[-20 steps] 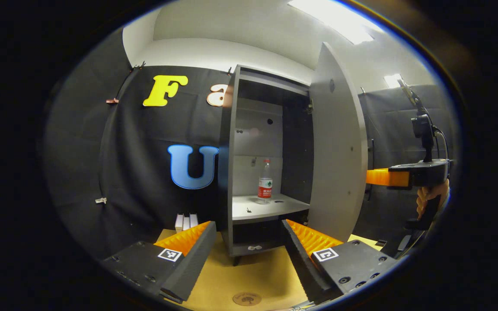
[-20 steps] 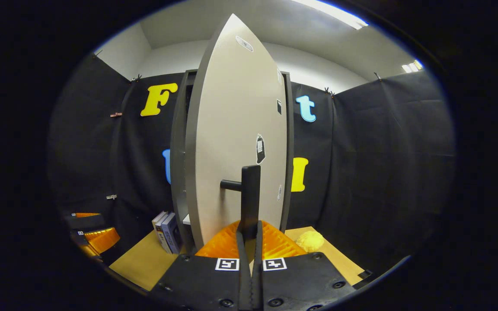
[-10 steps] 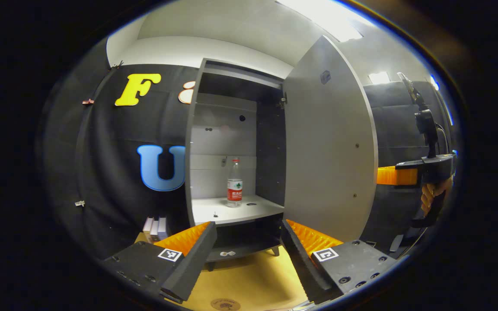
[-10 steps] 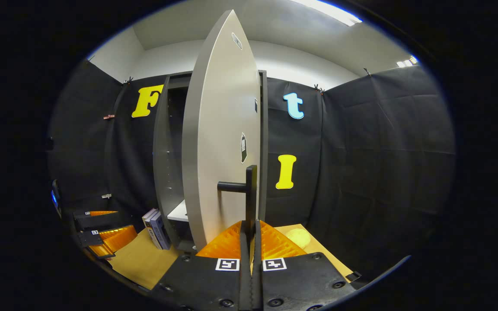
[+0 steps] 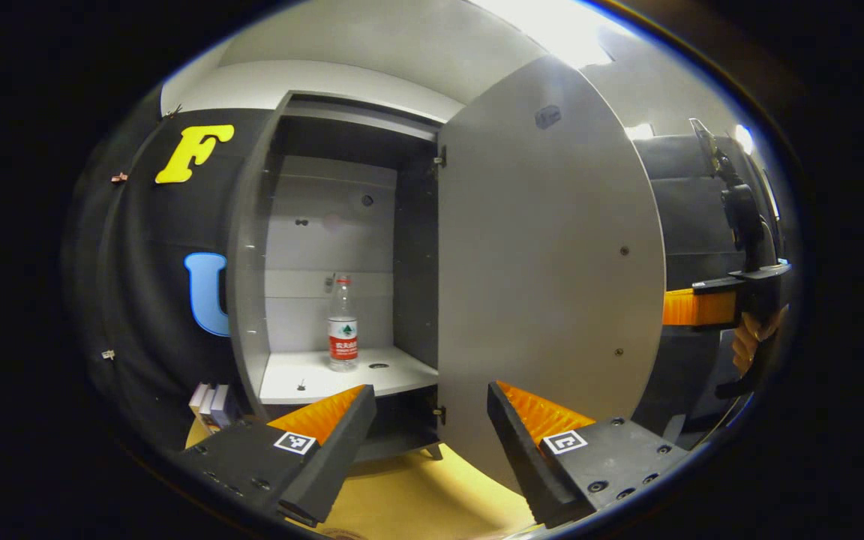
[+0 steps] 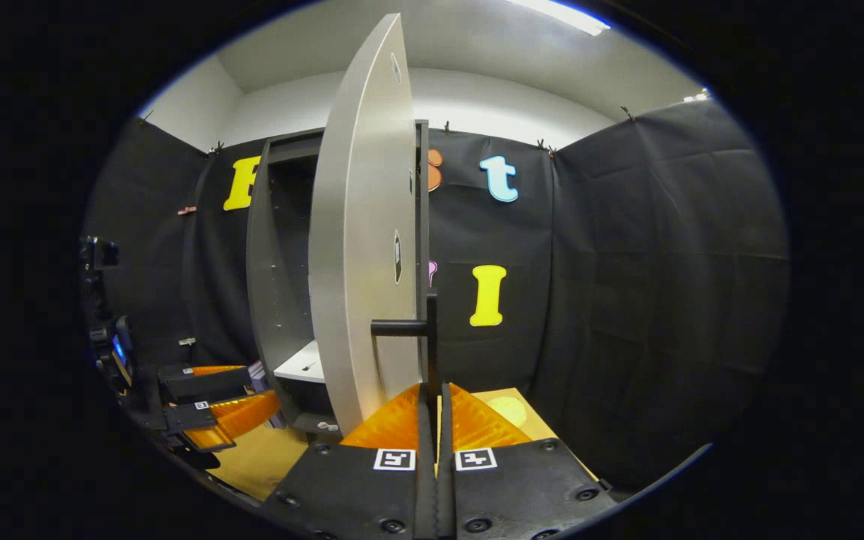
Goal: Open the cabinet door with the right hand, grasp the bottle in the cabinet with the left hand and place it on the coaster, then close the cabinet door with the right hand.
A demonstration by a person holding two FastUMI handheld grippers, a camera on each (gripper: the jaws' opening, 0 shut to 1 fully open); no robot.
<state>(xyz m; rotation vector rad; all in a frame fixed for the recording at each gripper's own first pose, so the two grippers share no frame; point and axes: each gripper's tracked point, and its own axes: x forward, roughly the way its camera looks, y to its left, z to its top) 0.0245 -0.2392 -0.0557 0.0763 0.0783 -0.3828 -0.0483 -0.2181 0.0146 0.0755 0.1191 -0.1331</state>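
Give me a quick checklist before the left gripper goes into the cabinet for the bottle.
1. Cabinet door swung wide, opening unblocked: ok.
2. Right gripper shut on the door handle, holding the door: ok.
3. Bottle upright on the shelf, nothing close beside it: ok.
4. Left gripper open, fingers spread wider than the bottle: ok.
5. Left gripper lined up with the bottle: not ok, the bottle sits left of centre.
6. Coaster ready on the table: cannot tell.
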